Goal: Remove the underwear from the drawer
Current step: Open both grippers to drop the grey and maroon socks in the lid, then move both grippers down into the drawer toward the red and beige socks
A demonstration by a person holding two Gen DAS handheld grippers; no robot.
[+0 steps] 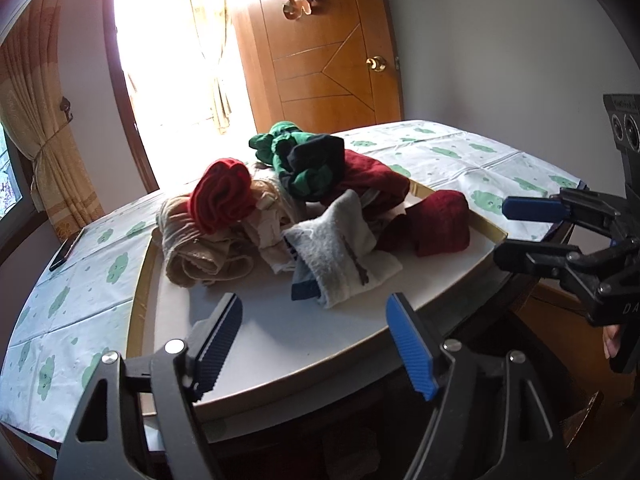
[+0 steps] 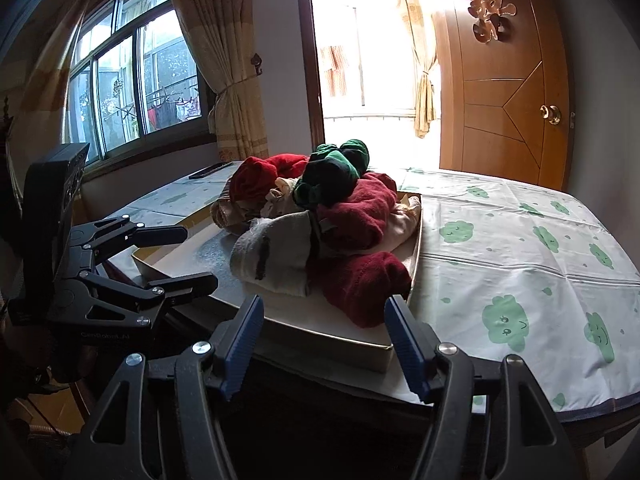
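A shallow white drawer (image 1: pixel 280 332) (image 2: pixel 344 336) lies on the table and holds a heap of garments: red (image 1: pixel 222 194), beige (image 1: pixel 196 248), green and navy (image 1: pixel 308 160) (image 2: pixel 332 172), dark red (image 1: pixel 440 222) (image 2: pixel 360 284), and a grey-white piece (image 1: pixel 340 256) (image 2: pixel 276 256). My left gripper (image 1: pixel 316 320) is open and empty over the drawer's near end; it also shows in the right wrist view (image 2: pixel 196 256). My right gripper (image 2: pixel 320 324) is open and empty at the drawer's near corner, just before the dark red piece; it also shows in the left wrist view (image 1: pixel 508 228).
The table carries a white cloth with green prints (image 1: pixel 72 300) (image 2: pixel 520 264). A dark phone (image 1: pixel 66 250) (image 2: pixel 210 170) lies on it at the far left. Behind are a wooden door (image 1: pixel 332 48), an open doorway and a curtained window (image 2: pixel 132 80).
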